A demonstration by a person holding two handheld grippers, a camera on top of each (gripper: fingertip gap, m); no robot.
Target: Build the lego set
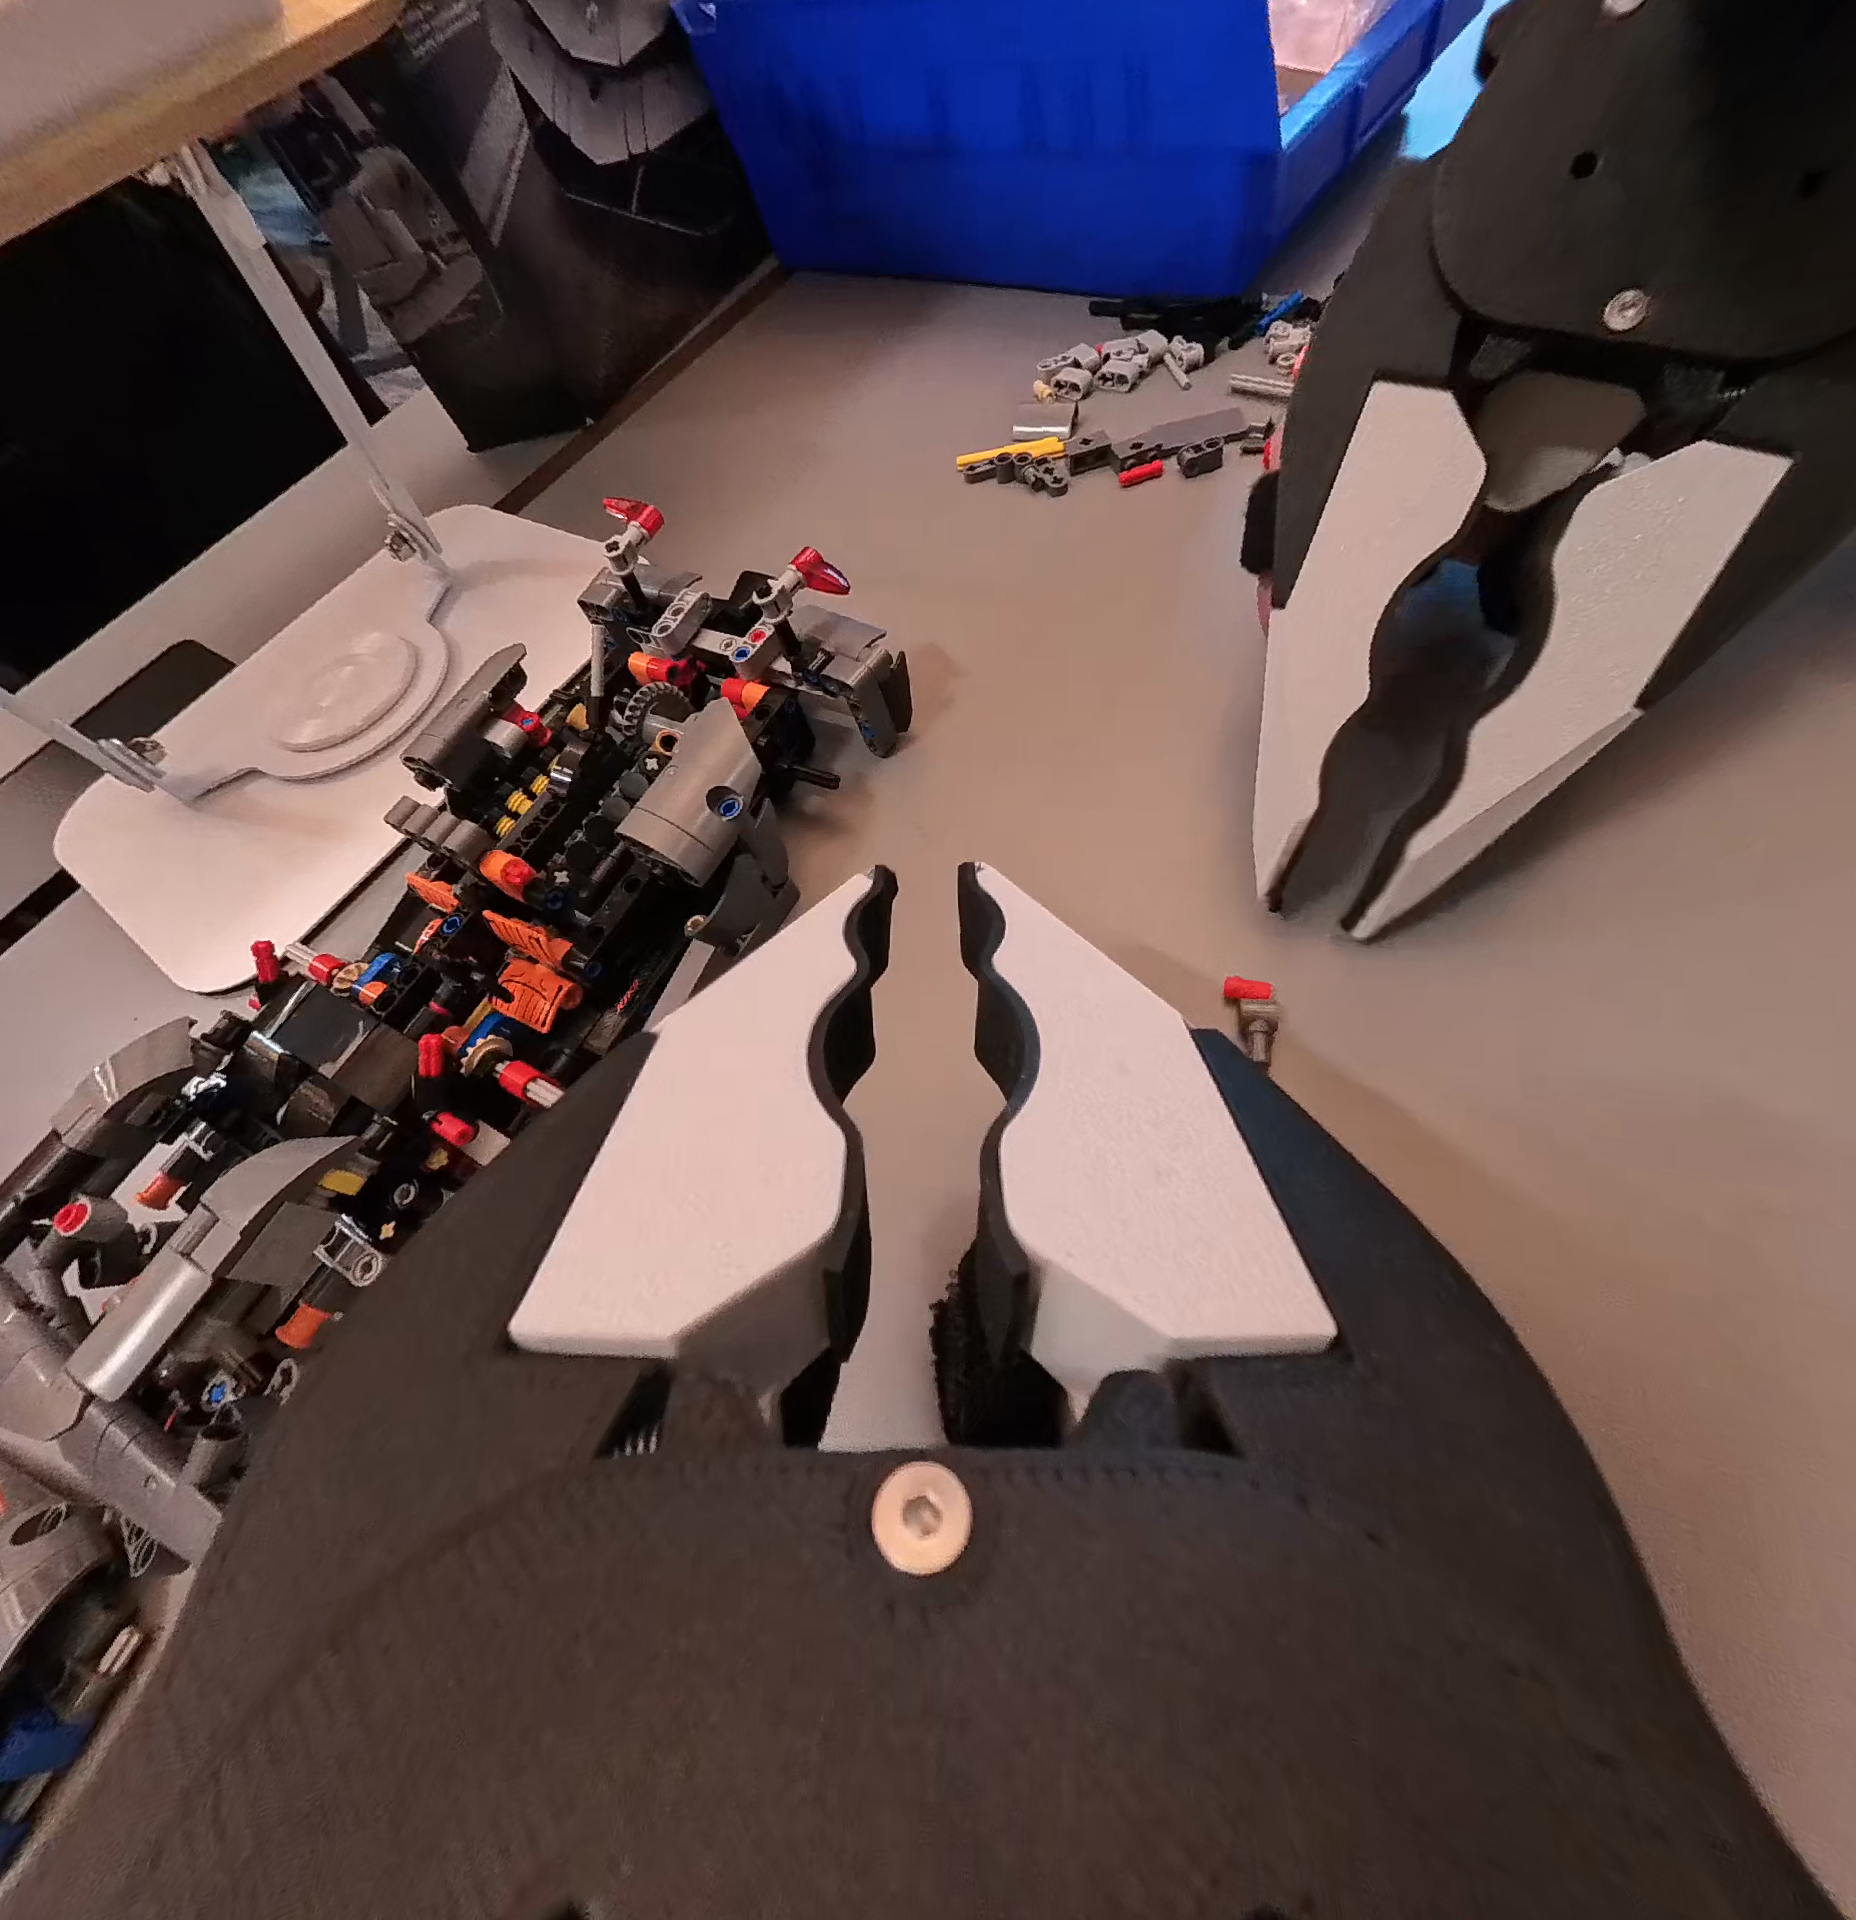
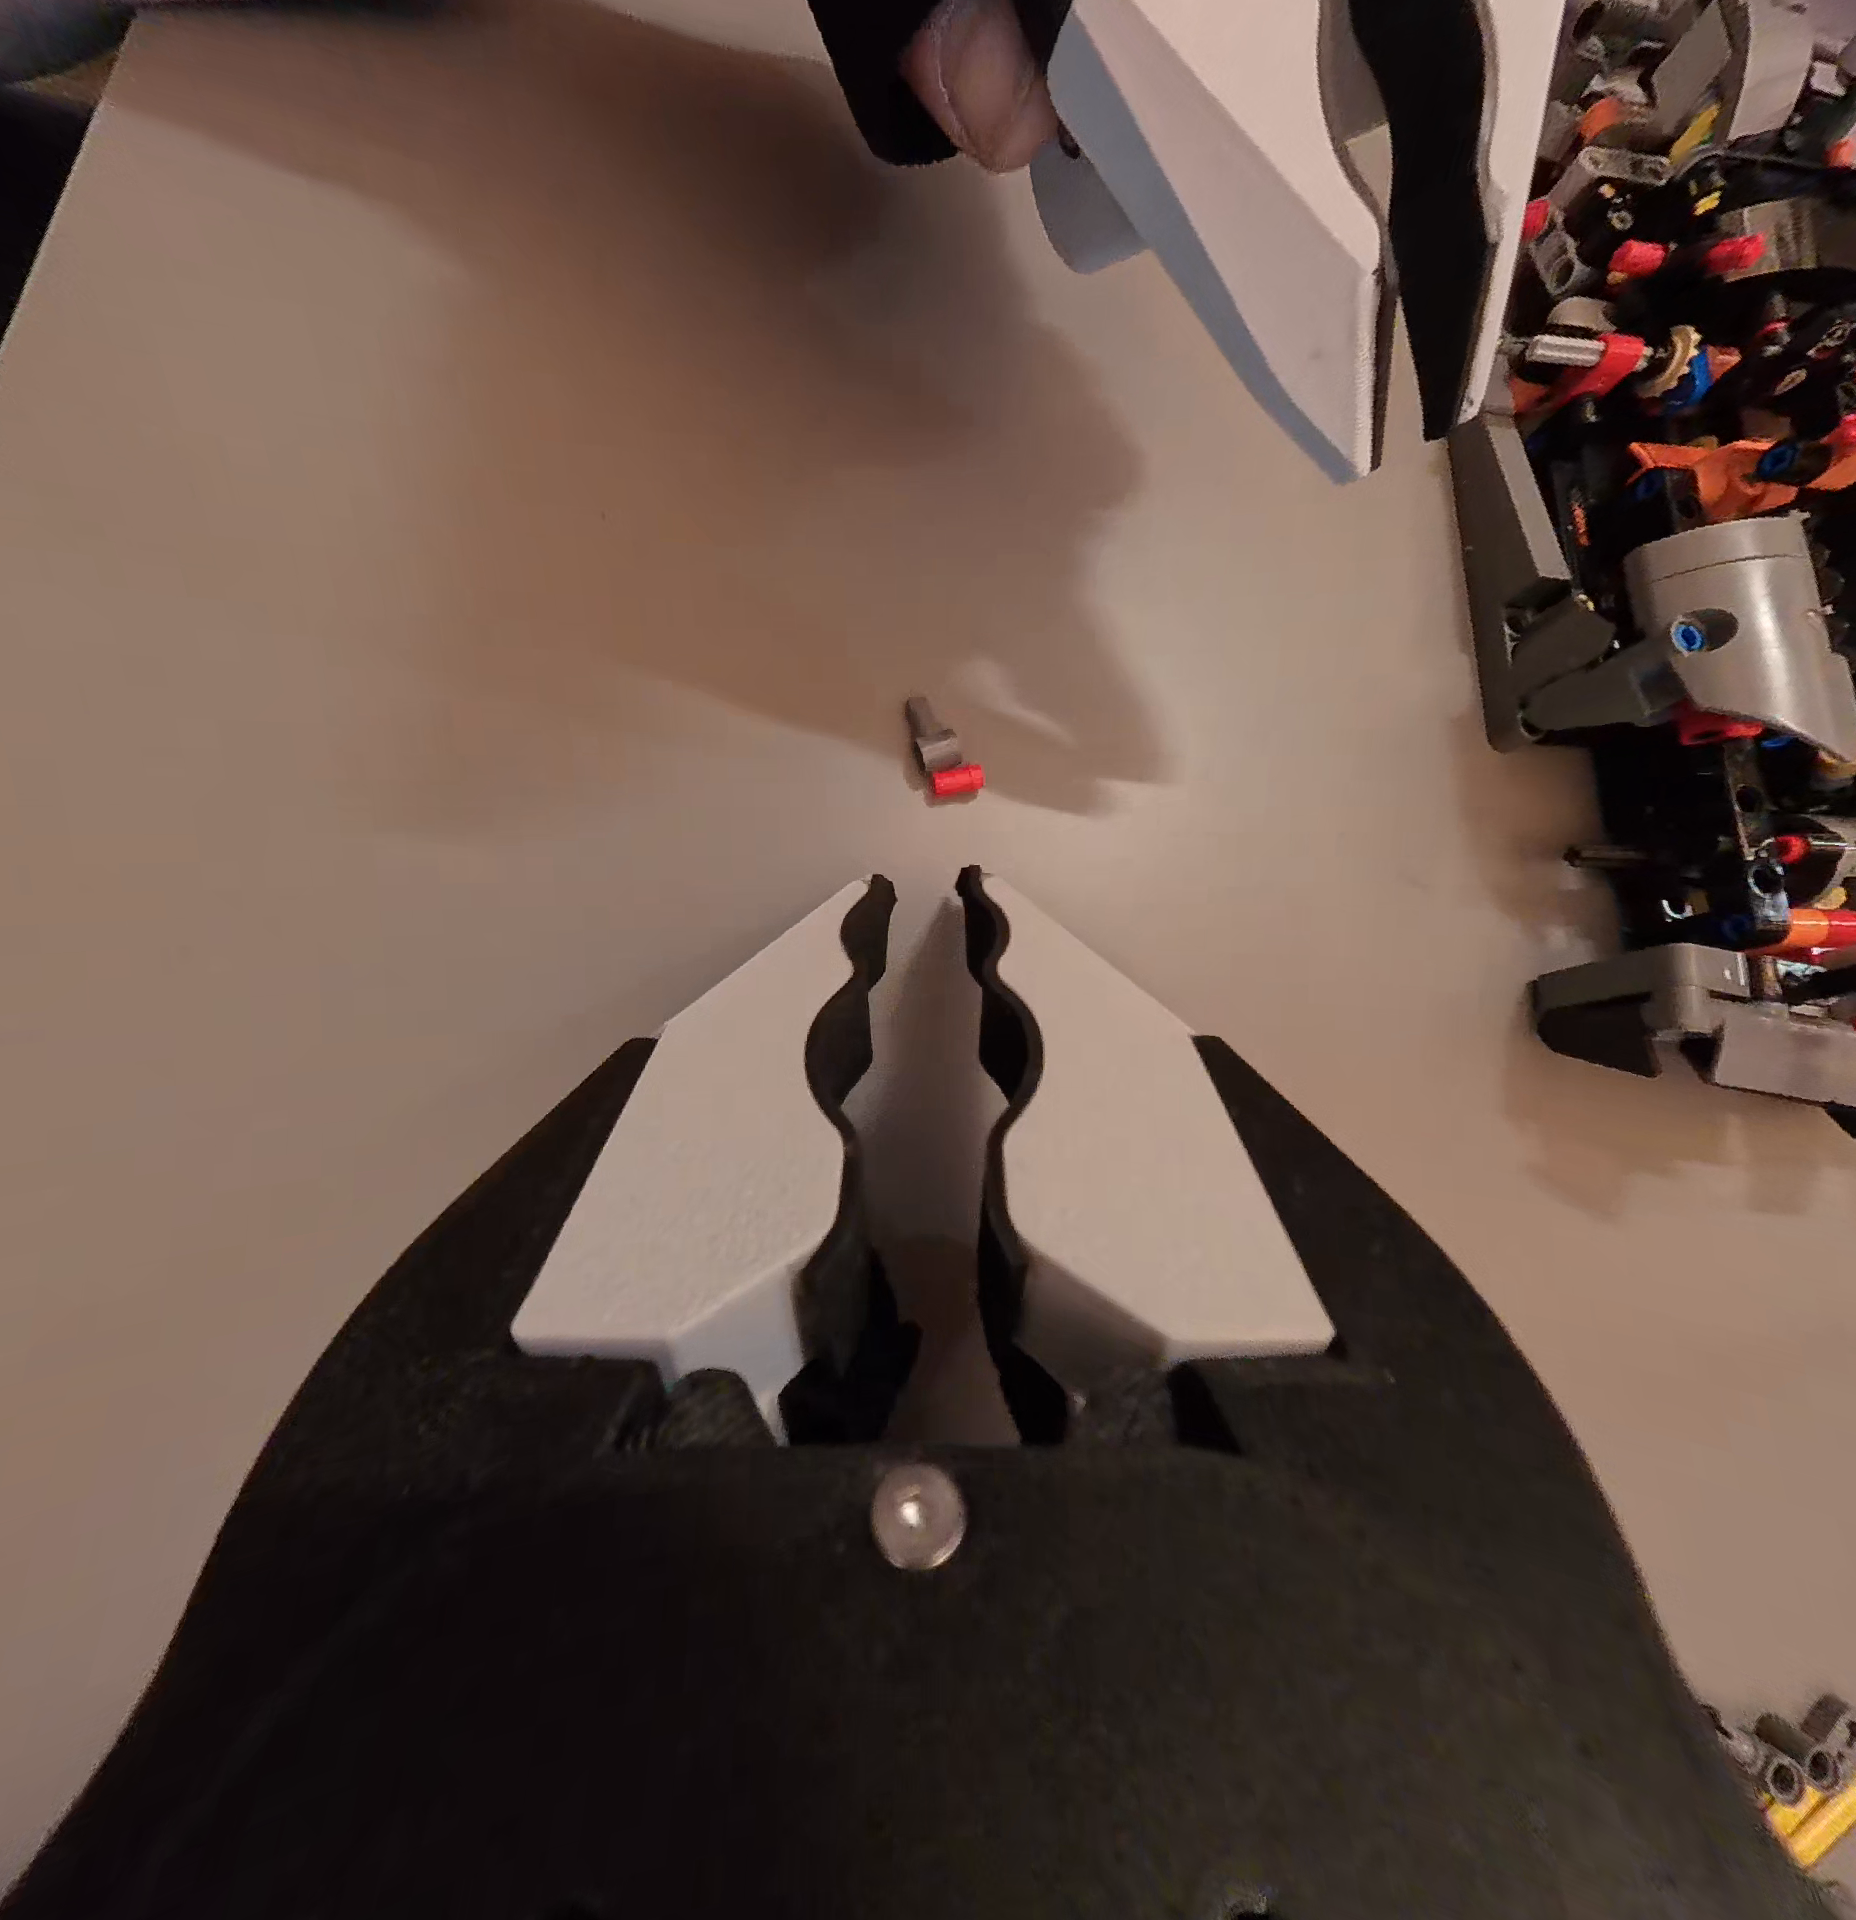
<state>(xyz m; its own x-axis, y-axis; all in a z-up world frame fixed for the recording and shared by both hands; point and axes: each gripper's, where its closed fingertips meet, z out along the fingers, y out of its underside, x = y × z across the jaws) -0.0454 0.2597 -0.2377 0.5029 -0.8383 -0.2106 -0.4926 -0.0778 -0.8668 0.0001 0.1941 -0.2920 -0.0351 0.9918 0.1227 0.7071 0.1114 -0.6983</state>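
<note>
Right gripper (image 2: 922, 881) fills the lower centre of the right wrist view, pointed down at the table (image 2: 384, 623), jaws a narrow gap apart with nothing between them. Just past its tips lies a small piece (image 2: 943, 750) — grey stub plus red pin, flat on the table at mid-frame. Its grey part runs up-frame and the red end sticks out to the right at the bottom, so it reads as an L; long axis roughly vertical in frame, slightly tilted. Not touched by either gripper.

Left gripper (image 1: 926, 878) in the lower centre of the left wrist view, also slightly parted and empty, hovering over bare table. Same small piece sits just right of its right finger, red end up-frame.

Lego model (image 1: 550, 862) — a long dark chassis with orange, red and grey parts — lies on the table to the left, its long axis running from lower left up toward frame centre, front end with two red-tipped posts farthest away. In the right wrist view it runs down the right edge.

Farther off: loose parts (image 1: 1121, 416) scattered upper right, a blue bin (image 1: 1007, 145) at top centre, a white stand base (image 1: 311, 748) at left.
</note>
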